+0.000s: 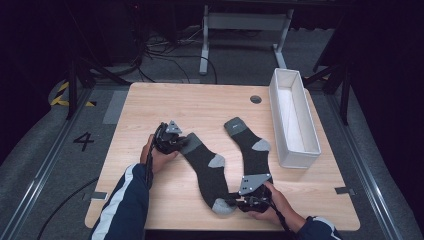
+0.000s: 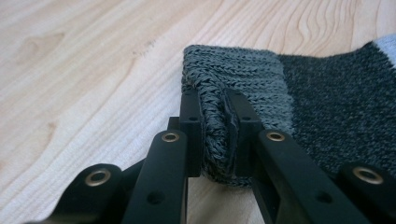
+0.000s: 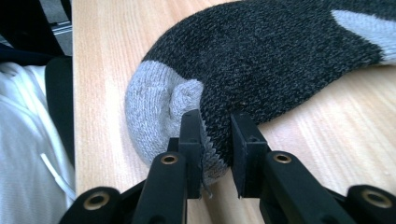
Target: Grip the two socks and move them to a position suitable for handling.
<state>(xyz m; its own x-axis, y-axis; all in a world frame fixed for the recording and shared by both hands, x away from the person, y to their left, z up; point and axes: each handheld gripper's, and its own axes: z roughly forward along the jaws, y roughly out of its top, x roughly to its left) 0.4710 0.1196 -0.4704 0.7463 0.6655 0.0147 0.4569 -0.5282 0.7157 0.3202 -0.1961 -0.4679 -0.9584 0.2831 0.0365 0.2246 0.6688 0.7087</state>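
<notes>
High view: two dark grey socks were laid mid-table, the left sock [image 1: 206, 170] pinched at its cuff by the left gripper [image 1: 184, 143] and at its toe by the right gripper [image 1: 231, 201]. A "4" [image 1: 83, 141] was marked on the floor at left.

Left gripper view: the ribbed cuff [image 2: 219, 84] was clamped tight, center frame.

Right gripper view: the light toe [image 3: 154, 112] was bunched between narrowed jaws. Soft, light knit, probably best grabbed by the ends.

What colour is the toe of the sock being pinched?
Light grey toe on a charcoal sock; clearest in the right gripper view.
</notes>
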